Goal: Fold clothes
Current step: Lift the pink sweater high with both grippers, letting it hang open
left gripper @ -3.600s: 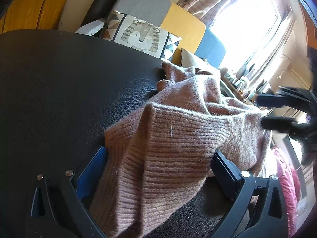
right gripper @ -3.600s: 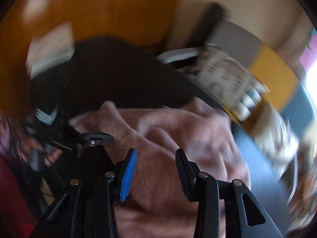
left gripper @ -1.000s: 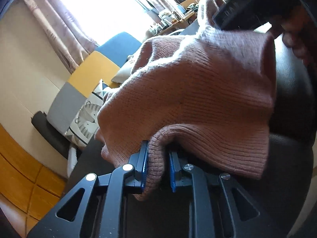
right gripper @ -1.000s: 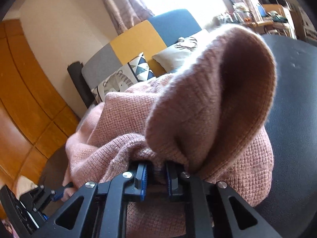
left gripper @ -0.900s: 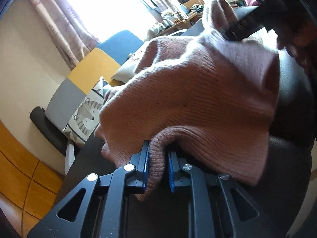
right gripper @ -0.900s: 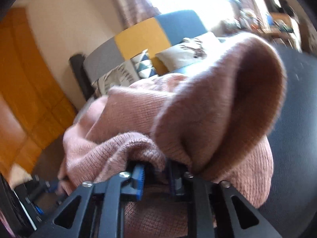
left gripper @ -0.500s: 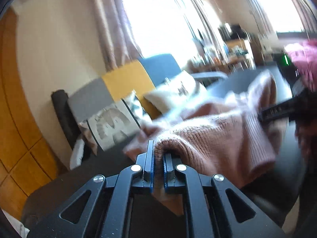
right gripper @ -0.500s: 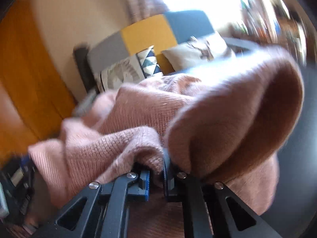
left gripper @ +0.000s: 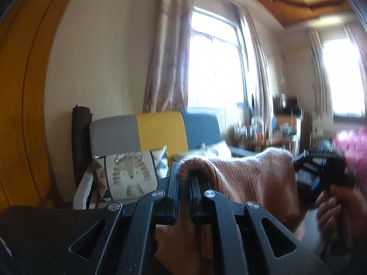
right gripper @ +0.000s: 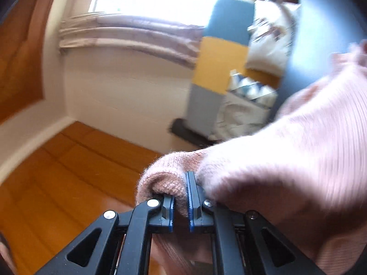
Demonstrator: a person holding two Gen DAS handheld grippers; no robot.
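Observation:
A pink knitted sweater (left gripper: 257, 178) hangs in the air between both grippers. My left gripper (left gripper: 183, 181) is shut on a fold of its edge, and the knit drapes away to the right and down. In the right wrist view the sweater (right gripper: 286, 165) spreads to the right, with my right gripper (right gripper: 181, 197) shut on a bunched edge. The right gripper also shows at the right of the left wrist view as a blurred black tool (left gripper: 321, 171) held by a hand (left gripper: 332, 208).
A black table top (left gripper: 45, 236) lies low at the left. Behind it stands a grey, yellow and blue sofa (left gripper: 160, 133) with a tiger-print cushion (left gripper: 130, 174). Windows with curtains (left gripper: 167, 57) fill the back wall. Orange wood panelling (right gripper: 80, 171) fills the right wrist view's lower left.
Both grippers, shut on the sweater throughout, have lifted it off the black table and swung upward. The room now fills both views. The right wrist view has rolled sideways.

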